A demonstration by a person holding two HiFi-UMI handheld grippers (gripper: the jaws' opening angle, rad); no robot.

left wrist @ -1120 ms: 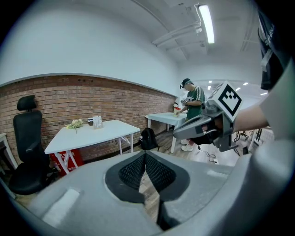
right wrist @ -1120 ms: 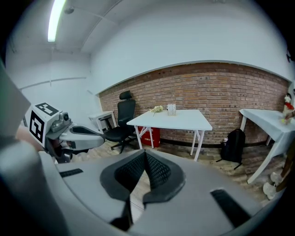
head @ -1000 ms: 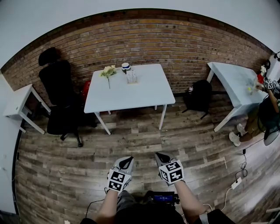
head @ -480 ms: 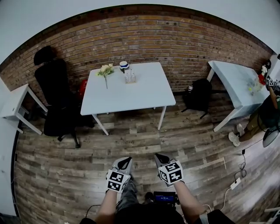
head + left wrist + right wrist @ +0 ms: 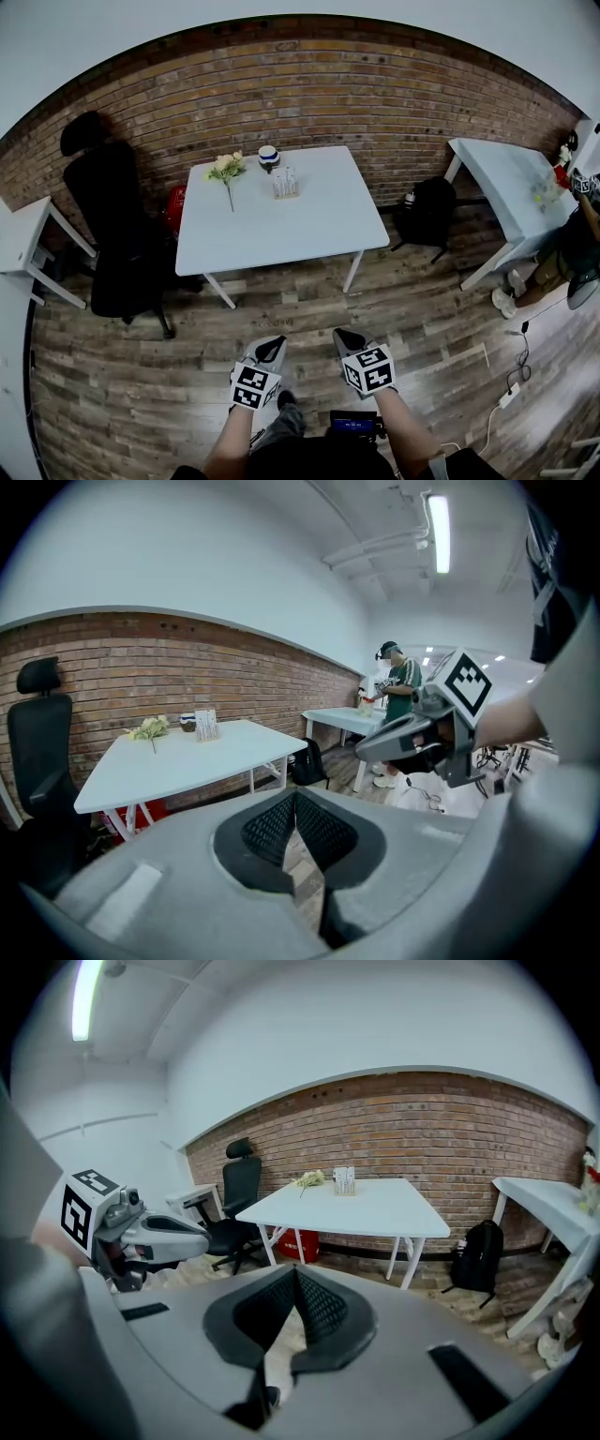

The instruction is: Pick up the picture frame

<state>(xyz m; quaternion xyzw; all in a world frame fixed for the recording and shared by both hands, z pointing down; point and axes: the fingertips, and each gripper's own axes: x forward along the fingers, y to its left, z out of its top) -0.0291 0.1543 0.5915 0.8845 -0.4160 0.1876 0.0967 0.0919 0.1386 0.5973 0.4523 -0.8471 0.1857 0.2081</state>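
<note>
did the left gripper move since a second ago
Yes. The left gripper has moved toward the white table; the floor strip between them is narrower.

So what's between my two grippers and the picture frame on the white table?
In the head view, only bare wood floor and then the bare near half of the white table separate the left gripper and right gripper from the picture frame.

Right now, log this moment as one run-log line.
left gripper: shut, empty | right gripper: shut, empty | picture frame: standing on white table near brick wall, untouched
</note>
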